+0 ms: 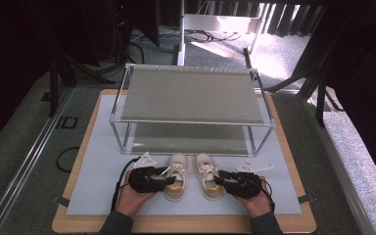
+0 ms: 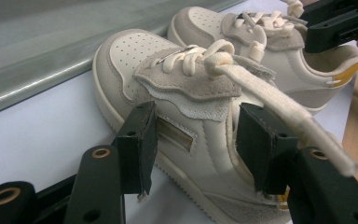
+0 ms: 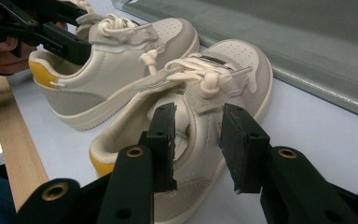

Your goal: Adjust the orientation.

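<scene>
Two small cream and grey sneakers with yellow heels stand side by side on the white mat, toes toward the rack: the left shoe [image 1: 177, 176] [image 2: 168, 93] and the right shoe [image 1: 208, 175] [image 3: 228, 74]. My left gripper [image 1: 169, 182] [image 2: 196, 144] comes in from the left. One pad lies against the left shoe's outer side, the other inside its collar, and they pinch that wall. My right gripper [image 1: 220, 180] [image 3: 198, 144] straddles the right shoe's side wall near the collar, one pad inside and one outside, close to it but with a sliver of gap.
A two-level metal-framed rack [image 1: 191, 93] stands just beyond the shoes' toes. The white mat [image 1: 103, 186] covers a wooden tabletop [image 1: 176, 226] whose front edge runs below my hands. Bare mat lies to the left and right of the shoes.
</scene>
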